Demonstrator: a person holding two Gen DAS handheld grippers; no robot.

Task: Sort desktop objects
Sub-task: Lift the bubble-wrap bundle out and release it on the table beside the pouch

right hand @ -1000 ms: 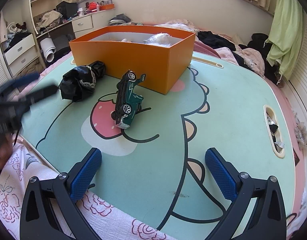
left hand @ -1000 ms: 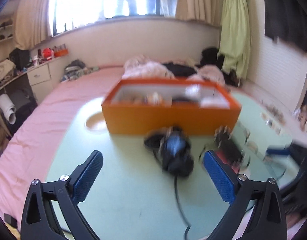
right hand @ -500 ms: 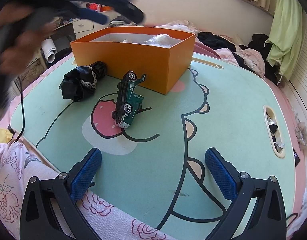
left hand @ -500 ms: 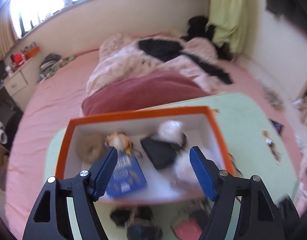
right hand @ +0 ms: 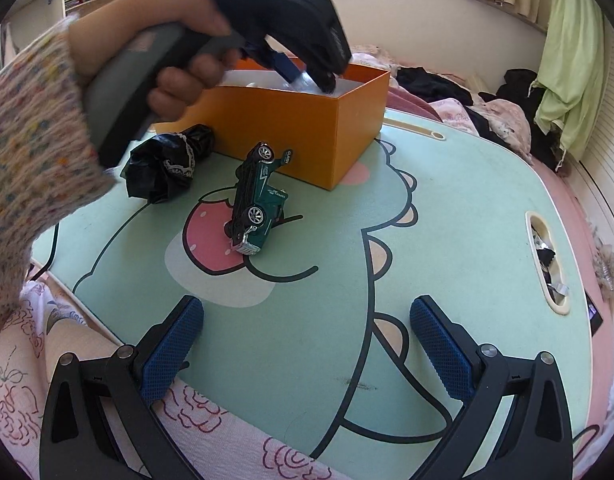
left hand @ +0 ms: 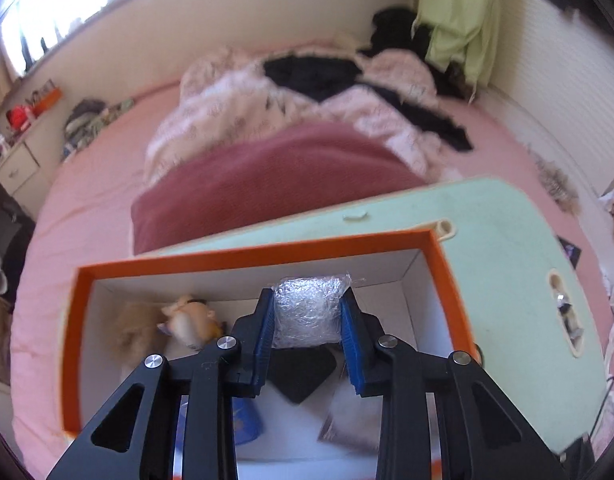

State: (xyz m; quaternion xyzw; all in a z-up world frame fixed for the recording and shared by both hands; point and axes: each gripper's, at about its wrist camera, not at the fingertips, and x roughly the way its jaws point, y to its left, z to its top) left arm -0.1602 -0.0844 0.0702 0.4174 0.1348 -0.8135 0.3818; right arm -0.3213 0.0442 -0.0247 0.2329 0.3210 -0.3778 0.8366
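Orange box [left hand: 447, 264]: white-lined card, on the green bench [right hand: 307, 344] — holds a crinkly clear-plastic bundle [left hand: 309, 312], a furry doll [left hand: 187, 320], a black pouch [left hand: 303, 368].
Left claw [left hand: 308, 334]: closing, blue ribbed pads against the bundle's sides, inside the box.
Right claw [right hand: 307, 348]: spread, empty — the green toy car [right hand: 257, 200] and a black lace-trimmed bag [right hand: 167, 162] lie well ahead.

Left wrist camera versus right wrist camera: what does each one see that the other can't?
Only the left wrist view looks down into the orange box, showing the crinkly clear plastic wad between the closing left claw's pads, and a plush toy. Only the right wrist view shows the green toy car, the black bundle and the open right claw. Both show the box, the mint table and the left claw.
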